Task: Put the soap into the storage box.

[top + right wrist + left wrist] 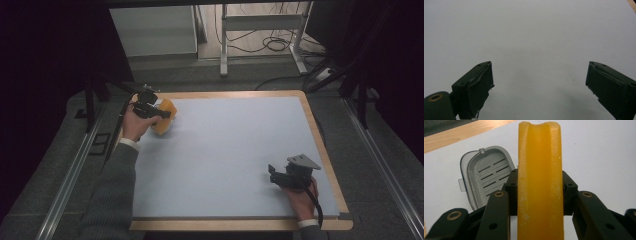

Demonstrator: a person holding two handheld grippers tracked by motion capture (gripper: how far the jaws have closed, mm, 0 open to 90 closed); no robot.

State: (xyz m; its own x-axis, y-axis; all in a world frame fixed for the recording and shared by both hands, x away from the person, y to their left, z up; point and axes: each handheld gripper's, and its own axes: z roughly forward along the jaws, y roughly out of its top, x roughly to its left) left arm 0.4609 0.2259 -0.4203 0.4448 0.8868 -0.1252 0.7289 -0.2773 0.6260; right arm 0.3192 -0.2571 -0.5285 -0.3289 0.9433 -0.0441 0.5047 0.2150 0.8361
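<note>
The left hand-held gripper (540,185) clamps the yellow bar (540,182) upright, just beside the grey slotted dish (486,175); the right hand-held gripper (539,85) gapes empty.

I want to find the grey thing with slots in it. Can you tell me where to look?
Start at the pale blue table and go to its far left corner, where the left gripper holds a yellow-orange bar. The grey slotted dish lies flat on the table just beyond the jaws. It is the one grey thing there, with rounded corners and rows of slits.
</note>
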